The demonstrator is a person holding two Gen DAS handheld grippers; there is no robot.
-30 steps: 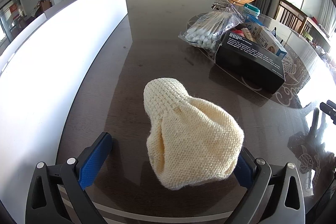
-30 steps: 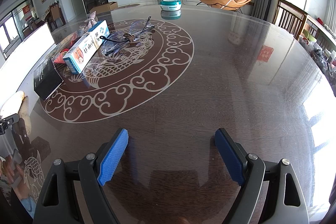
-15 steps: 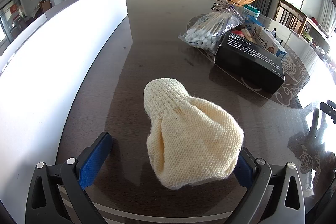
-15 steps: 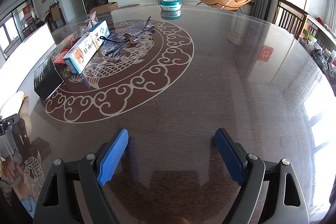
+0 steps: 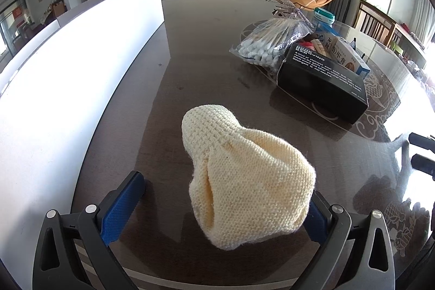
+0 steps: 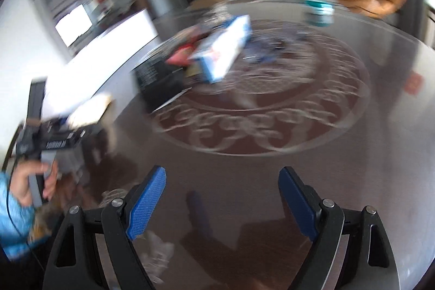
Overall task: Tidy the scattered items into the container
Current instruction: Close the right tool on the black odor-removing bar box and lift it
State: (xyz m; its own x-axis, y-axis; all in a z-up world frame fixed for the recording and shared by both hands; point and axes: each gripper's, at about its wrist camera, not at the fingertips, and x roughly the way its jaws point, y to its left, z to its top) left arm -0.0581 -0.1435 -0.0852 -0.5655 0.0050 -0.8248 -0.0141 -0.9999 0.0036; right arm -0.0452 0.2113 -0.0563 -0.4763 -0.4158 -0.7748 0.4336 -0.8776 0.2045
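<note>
A cream knitted hat [image 5: 244, 178] lies on the dark table between the wide-apart blue pads of my open left gripper [image 5: 217, 205]; its right side hides the right pad. The white container [image 5: 68, 89] runs along the left. A bag of cotton swabs [image 5: 269, 42], a black box [image 5: 323, 78] and a blue and white box [image 5: 348, 56] lie at the far right. My right gripper [image 6: 223, 197] is open and empty above the table. Its view is blurred; it shows the blue and white box [image 6: 225, 50], the black box [image 6: 157, 78] and the hat [image 6: 89, 110].
A teal round tin [image 5: 323, 15] stands behind the boxes and also shows in the right wrist view [image 6: 318, 10]. The table has a round patterned inlay [image 6: 272, 105]. The person's left hand [image 6: 32, 181] holds the left gripper at the left edge of the right wrist view.
The right gripper has swung left and forward, blurring its view and bringing the left hand and boxes closer. The left gripper and the hat have not moved.
</note>
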